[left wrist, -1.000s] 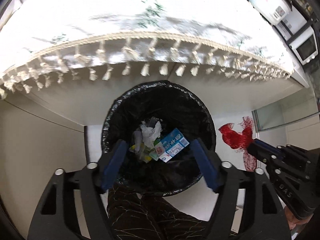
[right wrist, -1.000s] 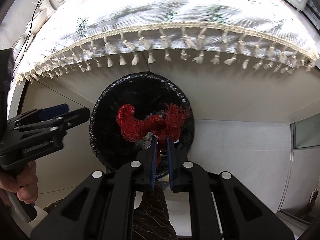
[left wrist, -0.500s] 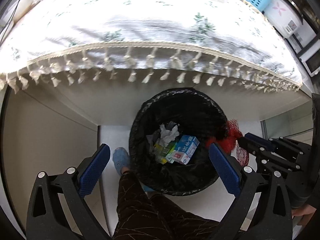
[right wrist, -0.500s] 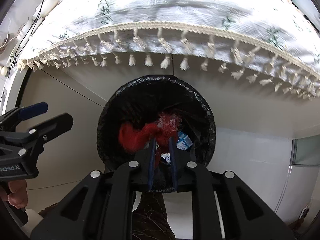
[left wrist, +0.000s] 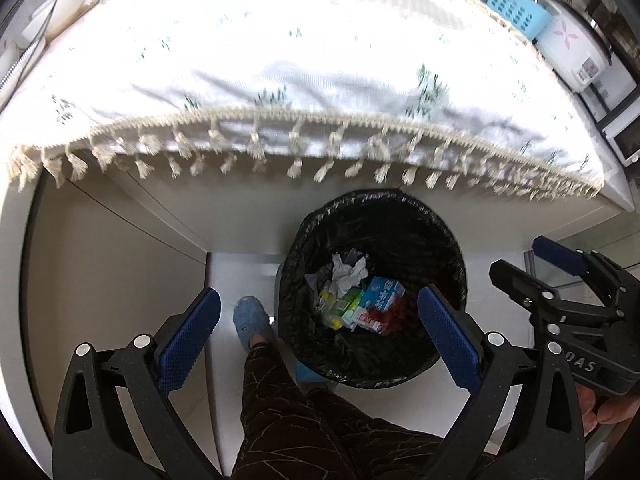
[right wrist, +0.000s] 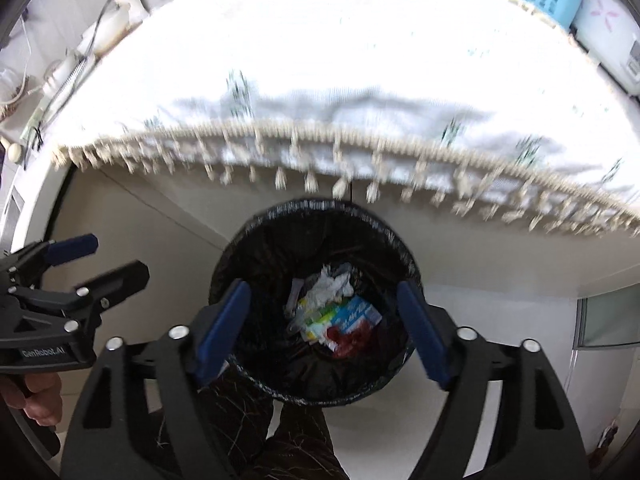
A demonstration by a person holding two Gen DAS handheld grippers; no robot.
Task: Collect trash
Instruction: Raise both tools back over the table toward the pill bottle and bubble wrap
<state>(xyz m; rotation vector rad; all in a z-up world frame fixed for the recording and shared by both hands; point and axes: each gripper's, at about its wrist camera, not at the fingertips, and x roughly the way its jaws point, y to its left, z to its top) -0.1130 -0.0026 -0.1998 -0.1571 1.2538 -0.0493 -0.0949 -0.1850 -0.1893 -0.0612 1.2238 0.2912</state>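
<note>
Right wrist: right tongs just opened wide, empty; left tongs wide; fringed tablecloth overhangs bin.

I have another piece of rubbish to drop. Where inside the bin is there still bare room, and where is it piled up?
Inside the black-lined round bin, the bare liner shows along the far wall and the left side. The near-middle is crowded: crumpled white tissue, blue-and-white carton, green-and-yellow packets and red mesh netting lie heaped together.
</note>
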